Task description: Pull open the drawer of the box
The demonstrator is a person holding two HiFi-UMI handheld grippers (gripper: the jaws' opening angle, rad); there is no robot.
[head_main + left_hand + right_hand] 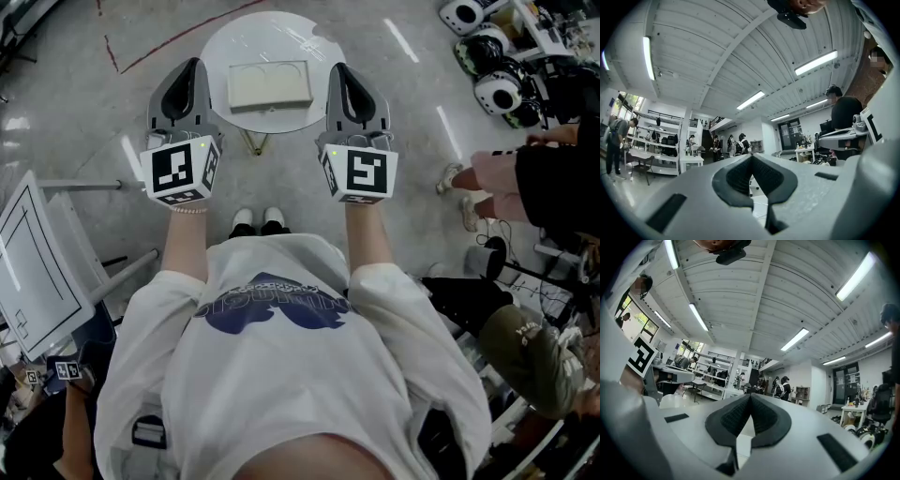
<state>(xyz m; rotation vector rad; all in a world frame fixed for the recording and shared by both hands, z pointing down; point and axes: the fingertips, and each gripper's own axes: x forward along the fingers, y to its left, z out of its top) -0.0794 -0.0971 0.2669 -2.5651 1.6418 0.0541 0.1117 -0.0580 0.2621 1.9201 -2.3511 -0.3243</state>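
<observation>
The box (270, 84) lies flat in the middle of the round table (217, 47). Its long side runs left to right; I cannot tell which side has the drawer. The left gripper (192, 66) is at the table's left edge and the right gripper (338, 68) at its right edge. Both are closed, empty and apart from the box. Only the head view shows the table; the gripper views show ceiling lamps (815, 63) and distant people (736, 145).

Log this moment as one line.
left gripper: shut, empty | right gripper: shut, empty | box: untouched on table
</observation>
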